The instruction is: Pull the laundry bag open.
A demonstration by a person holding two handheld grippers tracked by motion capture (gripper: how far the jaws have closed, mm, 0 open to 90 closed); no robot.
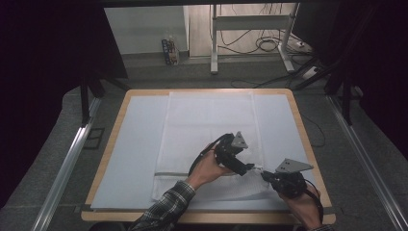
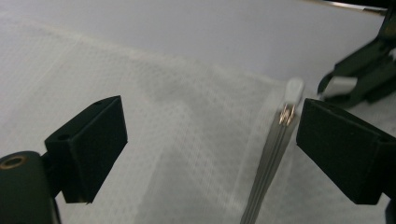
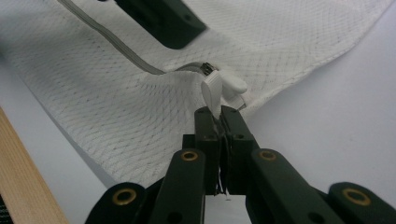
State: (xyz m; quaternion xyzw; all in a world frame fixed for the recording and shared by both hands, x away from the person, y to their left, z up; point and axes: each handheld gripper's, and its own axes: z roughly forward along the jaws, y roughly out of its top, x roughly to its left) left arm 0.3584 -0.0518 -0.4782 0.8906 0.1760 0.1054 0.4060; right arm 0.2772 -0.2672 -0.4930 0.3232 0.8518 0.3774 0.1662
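Note:
A white mesh bag (image 1: 207, 125) lies flat on the table, its grey zipper (image 2: 268, 163) running across the near end. My right gripper (image 3: 220, 114) is shut on the bag's edge, right below the white zipper pull (image 3: 212, 88). In the high view it sits at the bag's near right corner (image 1: 264, 174). My left gripper (image 2: 212, 135) is open just above the mesh, and the zipper pull (image 2: 292, 95) stands between its jaws, close to the right-hand one. In the high view the left gripper (image 1: 245, 168) points toward the right gripper from the left.
A white sheet (image 1: 134, 144) covers the wooden table (image 1: 308, 139). Metal rails run along both sides of it. Beyond the far edge are a desk frame (image 1: 214, 43), cables on the floor and a small carton (image 1: 170, 52).

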